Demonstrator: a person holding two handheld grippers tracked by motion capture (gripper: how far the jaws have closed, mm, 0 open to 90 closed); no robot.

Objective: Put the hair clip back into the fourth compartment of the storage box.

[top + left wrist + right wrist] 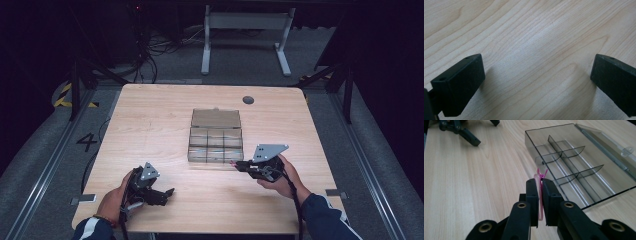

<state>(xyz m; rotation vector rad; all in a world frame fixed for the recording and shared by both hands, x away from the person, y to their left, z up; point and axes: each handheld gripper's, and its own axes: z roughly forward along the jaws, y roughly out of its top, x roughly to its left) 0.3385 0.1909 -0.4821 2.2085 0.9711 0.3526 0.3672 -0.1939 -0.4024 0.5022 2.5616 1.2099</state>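
1. Progress, my read: pickup is done, placement is not. The right gripper [539,185] is clamped on a thin pink clip [540,178]. All the compartments I can see in the clear organizer box [215,145] look empty.
2. Left to do, as I judge it: carry the clip over the box wall, line it up with one compartment, let go. Nothing else loose shows on the table [150,115].
3. Right gripper state: jaws pinched almost together, with the flat body of the clip sandwiched between the pads. The clip's forked tip sticks out past the fingertips, pointing toward the box.
4. Clip vs. box: in the right gripper view the tip sits just beside the near wall of the box, outside it, not over any compartment. The high view shows the right gripper [239,165] next to the near right corner of the box.
5. Box: lid [216,118] flipped open and lying flat on the far side; the dividers make a grid of small cells.
6. Left gripper [165,194]: jaws spread wide, nothing between them, bare wood underneath in the left gripper view. It sits near the table's front left, well apart from both box and clip. It looks idle for this step.
7. Risk, my guess: the clip is thin and gripped edge-on, so it could twist on release.
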